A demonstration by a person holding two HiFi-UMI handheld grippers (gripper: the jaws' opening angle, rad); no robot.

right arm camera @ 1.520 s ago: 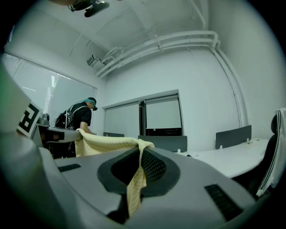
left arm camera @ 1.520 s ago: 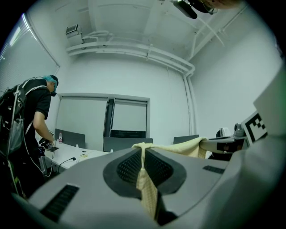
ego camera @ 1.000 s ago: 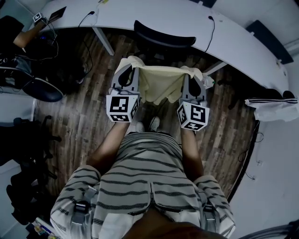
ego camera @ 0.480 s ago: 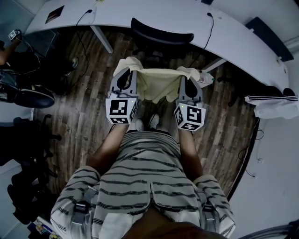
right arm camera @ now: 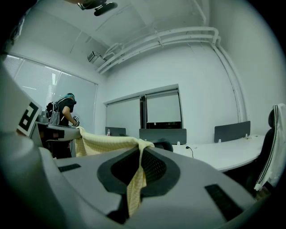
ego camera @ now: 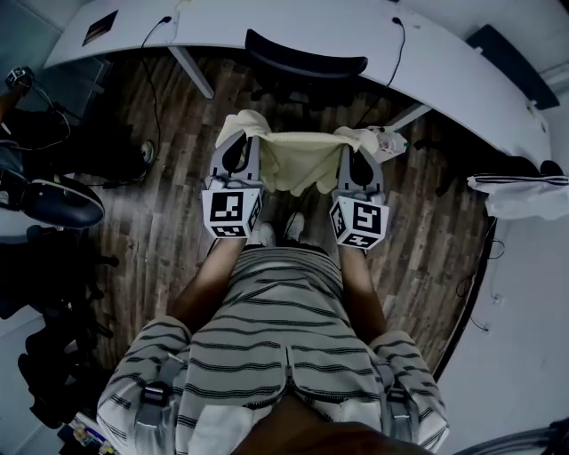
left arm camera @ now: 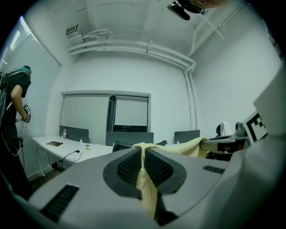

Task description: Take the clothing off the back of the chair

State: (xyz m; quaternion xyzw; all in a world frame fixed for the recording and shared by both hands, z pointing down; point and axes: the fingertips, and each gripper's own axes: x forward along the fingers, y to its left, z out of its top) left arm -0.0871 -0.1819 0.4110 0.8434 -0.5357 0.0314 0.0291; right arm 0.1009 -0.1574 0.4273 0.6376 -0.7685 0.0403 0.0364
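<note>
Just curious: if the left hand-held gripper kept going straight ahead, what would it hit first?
Probably the black chair backrest, just beyond the yellow cloth the left hand-held gripper grips; depth unclear.

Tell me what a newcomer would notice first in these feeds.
The eye goes first to the pale yellow garment, stretched between both grippers at the centre of the head view, above the wood floor. The left gripper and the right gripper are each shut on a bunched end of it. Beyond them, the dark chair at the curved white desk has a bare back.
</note>
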